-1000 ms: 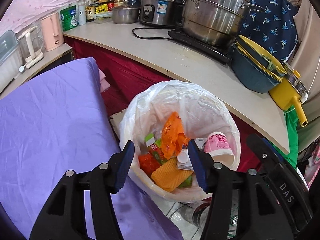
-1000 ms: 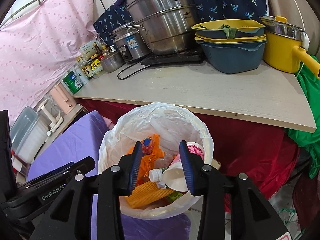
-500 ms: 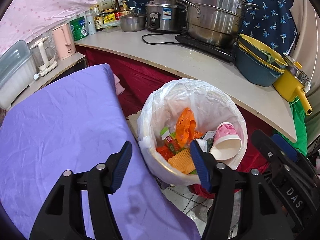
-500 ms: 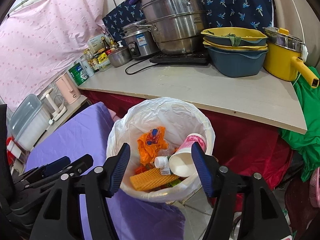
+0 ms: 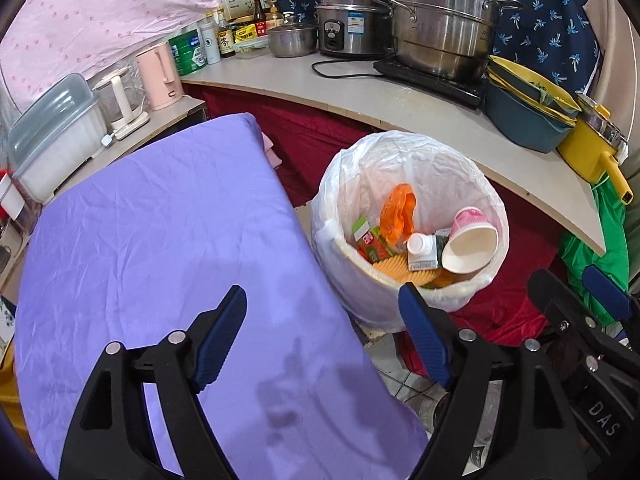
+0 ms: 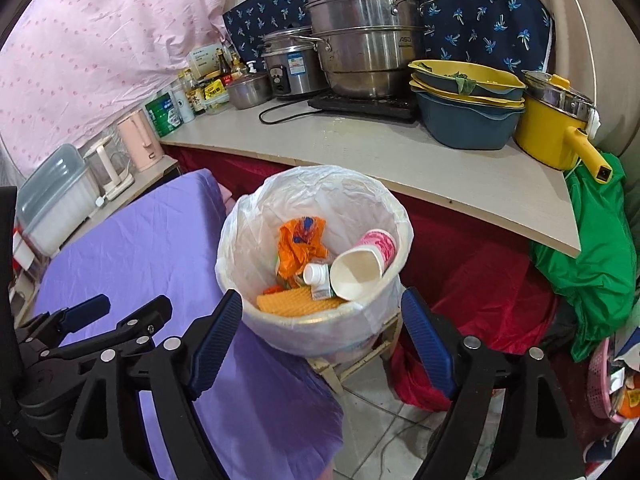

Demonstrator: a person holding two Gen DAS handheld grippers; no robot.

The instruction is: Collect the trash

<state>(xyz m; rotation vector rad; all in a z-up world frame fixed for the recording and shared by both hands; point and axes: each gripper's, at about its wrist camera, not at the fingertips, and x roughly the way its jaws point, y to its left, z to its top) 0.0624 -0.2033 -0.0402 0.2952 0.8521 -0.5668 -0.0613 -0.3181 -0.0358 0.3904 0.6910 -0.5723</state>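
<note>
purple sheet (image 5: 152, 240) under left tool (image 5: 322, 334); lined trash bin (image 6: 394, 220) ahead of right tool (image 6: 322, 334); both opening, empty.

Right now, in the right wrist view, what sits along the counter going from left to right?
Green tin → small steel pot → rice cooker → big steel steamer → stacked basins → yellow pot.

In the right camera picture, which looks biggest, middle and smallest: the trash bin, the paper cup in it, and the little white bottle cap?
1. Trash bin, easily the biggest.
2. Paper cup, lying inside the bin.
3. White bottle cap, the smallest, right beside the cup.

All three sit at about the same distance, so the order is safe.
</note>
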